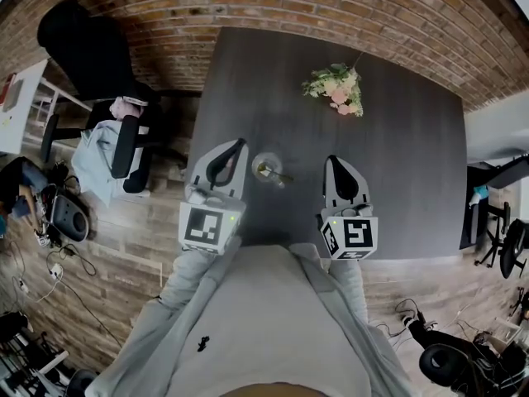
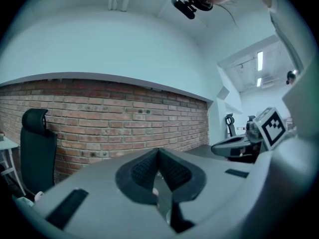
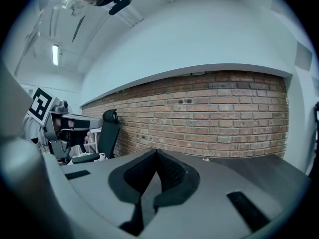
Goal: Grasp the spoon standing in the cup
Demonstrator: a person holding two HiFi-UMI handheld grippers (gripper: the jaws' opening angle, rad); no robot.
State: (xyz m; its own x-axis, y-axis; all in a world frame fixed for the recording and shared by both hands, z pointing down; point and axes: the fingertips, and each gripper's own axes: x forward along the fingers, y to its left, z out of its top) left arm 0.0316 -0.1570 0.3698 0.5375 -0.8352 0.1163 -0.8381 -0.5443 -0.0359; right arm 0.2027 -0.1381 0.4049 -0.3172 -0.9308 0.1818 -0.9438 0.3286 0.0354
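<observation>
Seeing both claws at the near edge of the dark desk [image 1: 413, 180], neither on anything. Left claw [image 1: 240, 144] is closed, tips together, nothing between them. Right claw [image 1: 331, 160] is the same, closed and empty. Clear glass cup [image 1: 266, 164] sits on the desk between the two, closer to the left claw's tip, not touched. Spoon [image 1: 275, 173] stands tilted in it. Farther out, flower bouquet [image 1: 335, 85] lies near the far edge. Brick wall [image 1: 248, 7] behind, black office chair [image 1: 91, 48] off left.
</observation>
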